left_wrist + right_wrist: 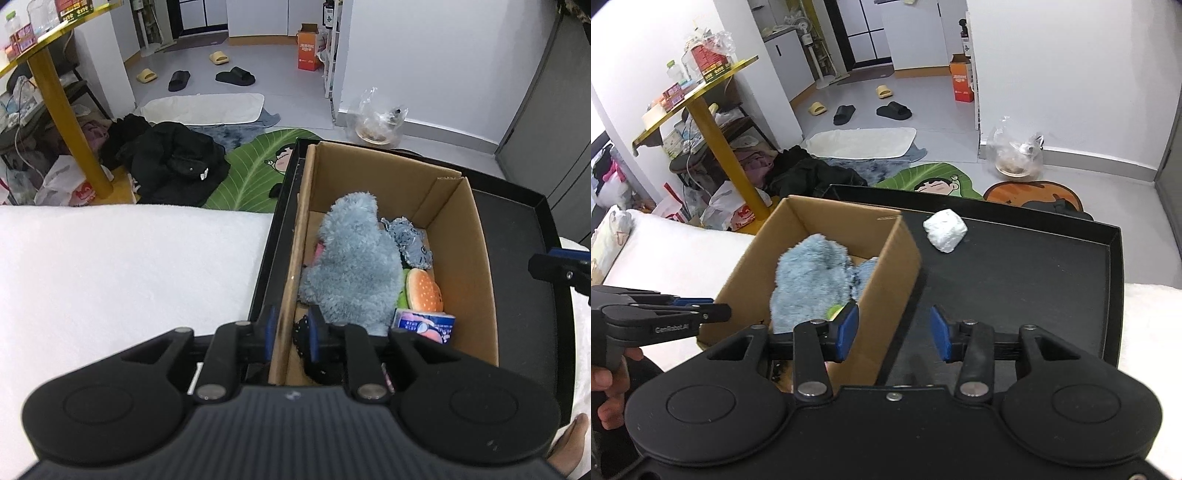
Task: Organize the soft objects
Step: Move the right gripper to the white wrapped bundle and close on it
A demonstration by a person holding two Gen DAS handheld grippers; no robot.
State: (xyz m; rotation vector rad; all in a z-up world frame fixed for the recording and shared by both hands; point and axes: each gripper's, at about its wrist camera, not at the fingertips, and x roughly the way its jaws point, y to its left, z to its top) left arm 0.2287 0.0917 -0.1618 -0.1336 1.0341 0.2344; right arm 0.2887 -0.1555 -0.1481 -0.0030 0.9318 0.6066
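Plush toys fill our cardboard box; left gripper straddles its wall unclamped, right gripper gapes toward the white block.

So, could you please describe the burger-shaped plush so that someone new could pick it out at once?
Find the black tray and the open cardboard box standing in it. Inside, right of the big fluffy blue plush, the burger plush stands on edge. It alone has a tan sesame bun with brown and green layers.
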